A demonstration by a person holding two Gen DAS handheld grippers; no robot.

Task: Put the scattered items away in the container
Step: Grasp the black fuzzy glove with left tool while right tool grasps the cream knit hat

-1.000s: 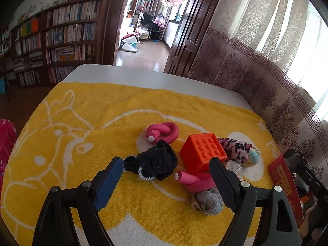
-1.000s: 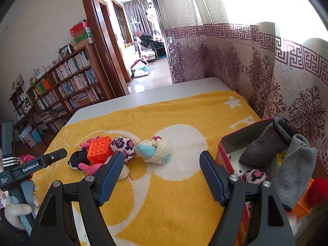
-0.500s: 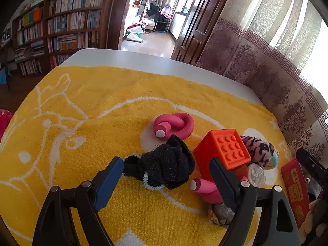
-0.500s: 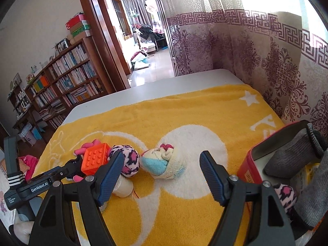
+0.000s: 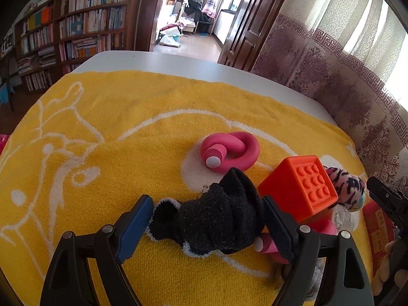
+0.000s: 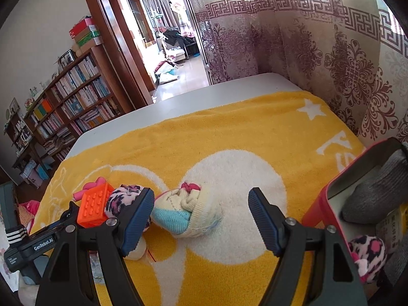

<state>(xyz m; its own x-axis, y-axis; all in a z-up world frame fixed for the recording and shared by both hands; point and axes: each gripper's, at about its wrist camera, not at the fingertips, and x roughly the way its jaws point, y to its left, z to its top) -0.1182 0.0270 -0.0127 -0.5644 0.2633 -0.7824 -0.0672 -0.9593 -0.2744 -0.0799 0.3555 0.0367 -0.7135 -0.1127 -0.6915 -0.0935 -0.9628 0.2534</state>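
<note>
My left gripper [image 5: 206, 219] is open, its jaws on either side of a rolled black sock [image 5: 216, 219] on the yellow towel. An orange studded cube [image 5: 303, 188], a pink foam loop [image 5: 229, 153] and a pink leopard-print sock ball [image 5: 346, 188] lie close by. My right gripper [image 6: 201, 214] is open around a cream and blue sock ball [image 6: 188, 211]. The red container [image 6: 329, 193] is at the right edge, holding grey socks [image 6: 377, 199] and a leopard-print sock ball [image 6: 367, 252].
The yellow towel [image 6: 242, 137] covers a white table [image 6: 204, 97] beside a patterned curtain [image 6: 331, 58]. A second pink foam roller [image 5: 267, 246] lies under my left gripper's right finger. The left gripper's body [image 6: 38, 242] shows at the right wrist view's lower left.
My left gripper moved forward and down so the black sock now sits between its jaws. My right gripper moved left and closer to the cream and blue sock ball.
</note>
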